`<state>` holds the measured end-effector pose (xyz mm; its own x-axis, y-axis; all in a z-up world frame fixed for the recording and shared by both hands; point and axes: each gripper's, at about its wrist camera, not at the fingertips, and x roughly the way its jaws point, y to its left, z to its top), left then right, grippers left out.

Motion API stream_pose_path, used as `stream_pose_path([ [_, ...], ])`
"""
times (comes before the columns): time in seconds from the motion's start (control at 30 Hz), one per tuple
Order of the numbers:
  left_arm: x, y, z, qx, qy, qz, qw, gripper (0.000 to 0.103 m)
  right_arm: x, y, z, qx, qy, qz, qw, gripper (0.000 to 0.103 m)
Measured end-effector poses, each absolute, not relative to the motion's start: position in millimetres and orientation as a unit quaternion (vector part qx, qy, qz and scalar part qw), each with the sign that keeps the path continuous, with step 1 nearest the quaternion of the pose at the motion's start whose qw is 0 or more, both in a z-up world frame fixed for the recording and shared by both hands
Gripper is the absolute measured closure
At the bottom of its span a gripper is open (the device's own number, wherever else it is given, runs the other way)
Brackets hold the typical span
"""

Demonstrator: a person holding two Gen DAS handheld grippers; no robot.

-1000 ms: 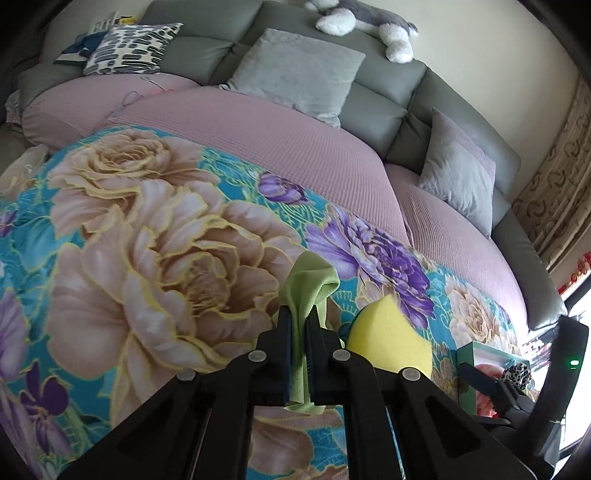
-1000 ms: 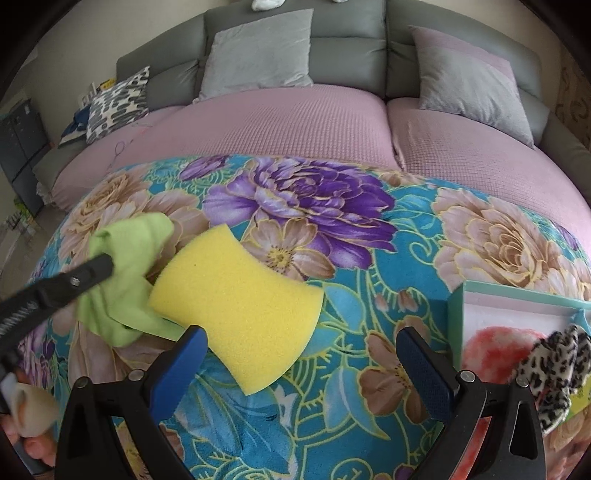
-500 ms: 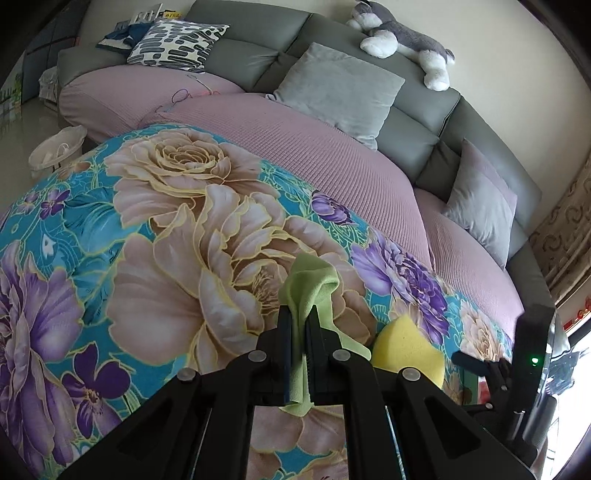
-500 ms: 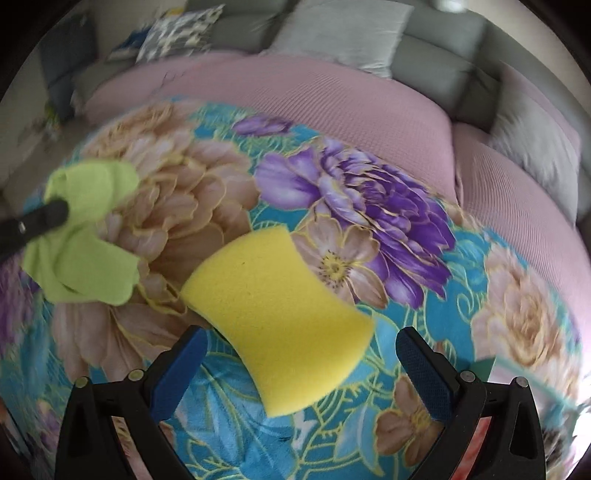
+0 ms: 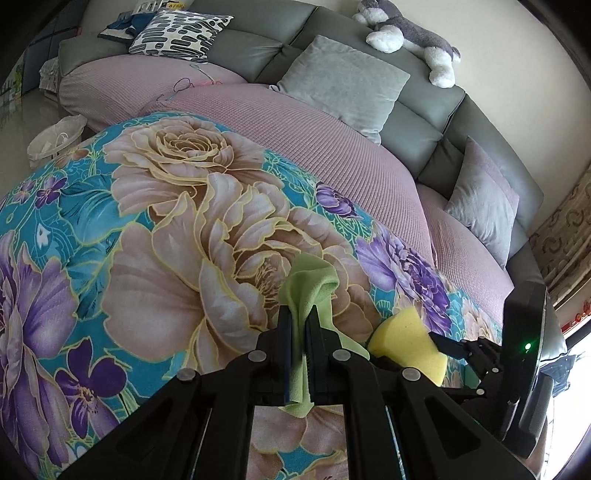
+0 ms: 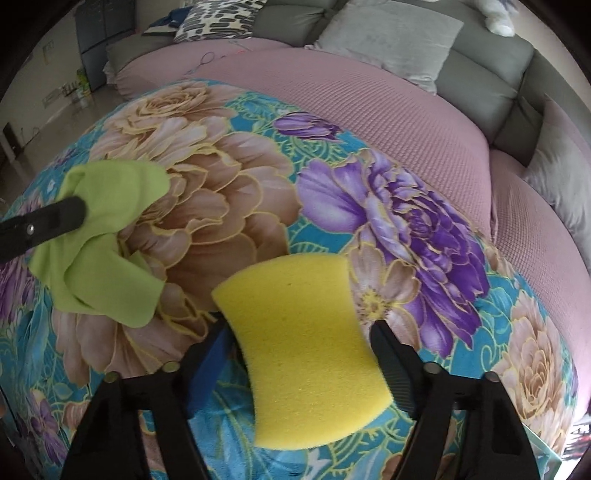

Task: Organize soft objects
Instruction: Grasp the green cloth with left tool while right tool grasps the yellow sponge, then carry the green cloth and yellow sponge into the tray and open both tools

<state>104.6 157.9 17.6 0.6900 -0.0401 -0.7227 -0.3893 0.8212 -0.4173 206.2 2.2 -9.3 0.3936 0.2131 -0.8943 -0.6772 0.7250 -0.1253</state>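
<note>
My left gripper [image 5: 300, 325] is shut on a green cloth [image 5: 308, 291] and holds it above the floral blanket [image 5: 155, 236]. The cloth also shows in the right wrist view [image 6: 107, 240], hanging from the left gripper's finger [image 6: 44, 225]. A yellow sponge [image 6: 299, 369] sits between the fingers of my right gripper [image 6: 295, 350], whose pads touch its two narrow sides. The sponge also shows in the left wrist view [image 5: 406, 343], at the tip of the right gripper [image 5: 461, 350].
A pink-covered grey sofa [image 5: 332, 122] curves behind the blanket with grey cushions [image 5: 340, 81], a patterned cushion [image 5: 177, 33] and a plush dog [image 5: 410, 33]. A white basket [image 5: 55, 140] stands on the floor at left.
The right gripper has narrowed from wide open onto the sponge's sides. The left gripper has risen and pulled back with the cloth. The teal box has left the right wrist view.
</note>
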Motion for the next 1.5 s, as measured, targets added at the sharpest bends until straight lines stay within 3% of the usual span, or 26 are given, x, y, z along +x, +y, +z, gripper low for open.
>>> stream_pose_path([
  [0.3,102.1,153.7,24.0,-0.277,0.375,0.1,0.879,0.097,196.4,-6.1,-2.6,-0.215,0.475,0.282,0.805,0.032],
  [0.77,92.5,120.1,39.6,-0.241,0.374,0.075,0.893,0.097,153.7,-83.7,26.2,-0.008,0.455,0.236,0.859,0.034],
  [1.5,67.4,-15.7,123.8,-0.145,0.294,-0.064,0.943,0.097,60.1,-248.9,98.0,0.064,0.366,0.09,0.924,0.034],
])
